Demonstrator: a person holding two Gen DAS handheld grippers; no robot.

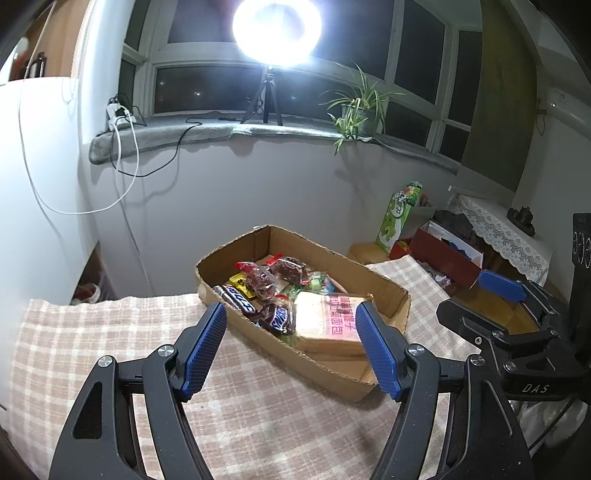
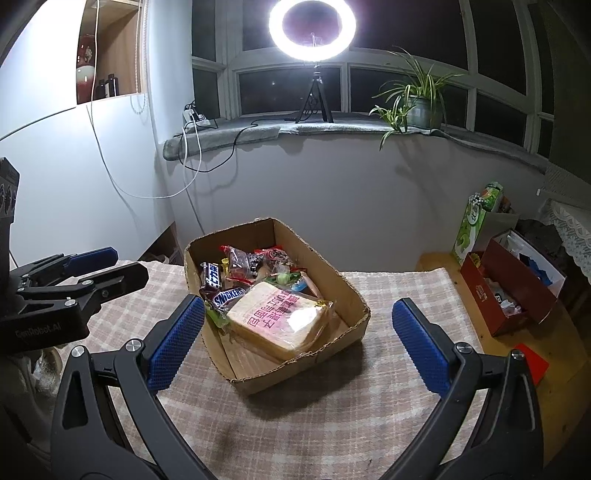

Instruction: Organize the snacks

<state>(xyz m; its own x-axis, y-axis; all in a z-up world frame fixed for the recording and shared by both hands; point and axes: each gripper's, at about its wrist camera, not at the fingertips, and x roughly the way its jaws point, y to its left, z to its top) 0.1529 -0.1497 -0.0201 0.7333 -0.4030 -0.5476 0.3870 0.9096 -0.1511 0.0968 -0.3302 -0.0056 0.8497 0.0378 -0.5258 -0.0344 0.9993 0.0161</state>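
A shallow cardboard box (image 1: pixel 391 295) (image 2: pixel 354 295) sits on a checked cloth. It holds a wrapped bread loaf (image 1: pixel 325 325) (image 2: pixel 280 321), Snickers bars (image 1: pixel 240 301) (image 2: pixel 229 295) and several small wrapped sweets (image 1: pixel 288 271) (image 2: pixel 258 262). My left gripper (image 1: pixel 291 350) is open and empty, just in front of the box's near left side; it also shows at the left of the right wrist view (image 2: pixel 110 266). My right gripper (image 2: pixel 299 343) is open and empty, its fingers either side of the box's near end; it shows at the right of the left wrist view (image 1: pixel 491 295).
The checked cloth (image 1: pixel 110 332) (image 2: pixel 406 288) covers the table. A red box of odds and ends (image 1: pixel 443 258) (image 2: pixel 517 291) and a green carton (image 1: pixel 399 218) (image 2: pixel 476 225) stand to the right. A ring light (image 2: pixel 312 29), plant (image 2: pixel 417 99) and cables sit on the windowsill.
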